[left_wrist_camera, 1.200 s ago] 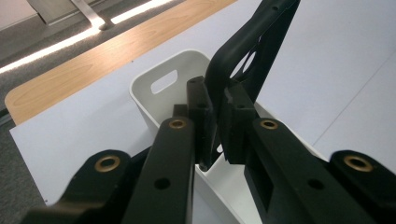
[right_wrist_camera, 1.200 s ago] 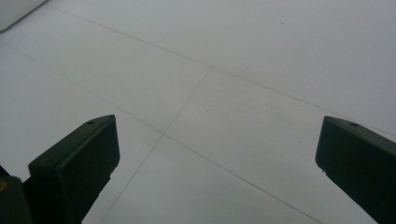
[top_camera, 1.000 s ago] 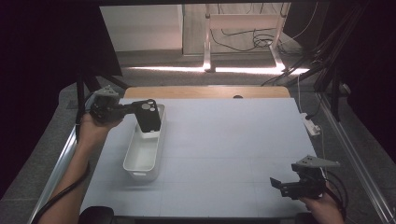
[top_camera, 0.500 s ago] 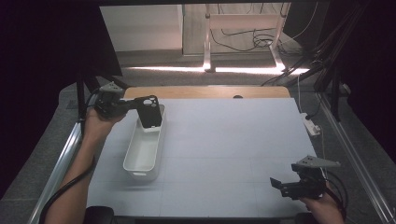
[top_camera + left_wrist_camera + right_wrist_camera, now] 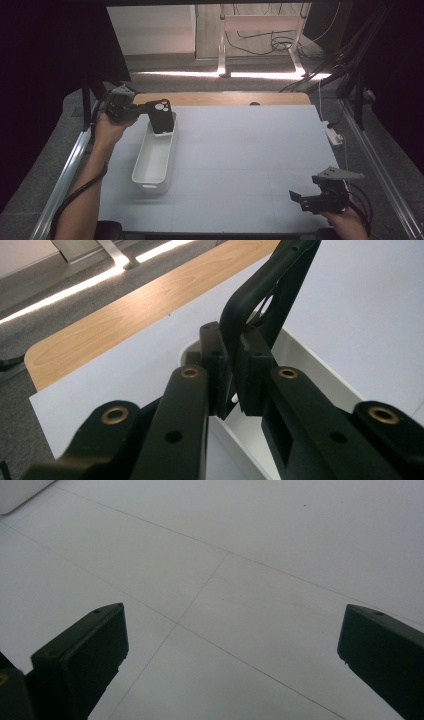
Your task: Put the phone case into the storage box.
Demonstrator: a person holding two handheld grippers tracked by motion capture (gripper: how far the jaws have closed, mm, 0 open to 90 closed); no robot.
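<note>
Now: left gripper [image 5: 145, 111] clamped on case [image 5: 161, 116] edge, case hanging upright from jaw tips, above far end of bin [image 5: 154, 159]. Right gripper [image 5: 300, 198] wide open, holding nothing, over table [image 5: 240, 150], well apart.

Readable text: none on any surface in view.
Labels, brands, numbers, signs: none can be made out.

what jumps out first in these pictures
The black phone case pinched in the left gripper, held over the far end of the long white bin on the table's left. Next, the right gripper, open and holding nothing, low over the pale mat at the near right corner.
</note>
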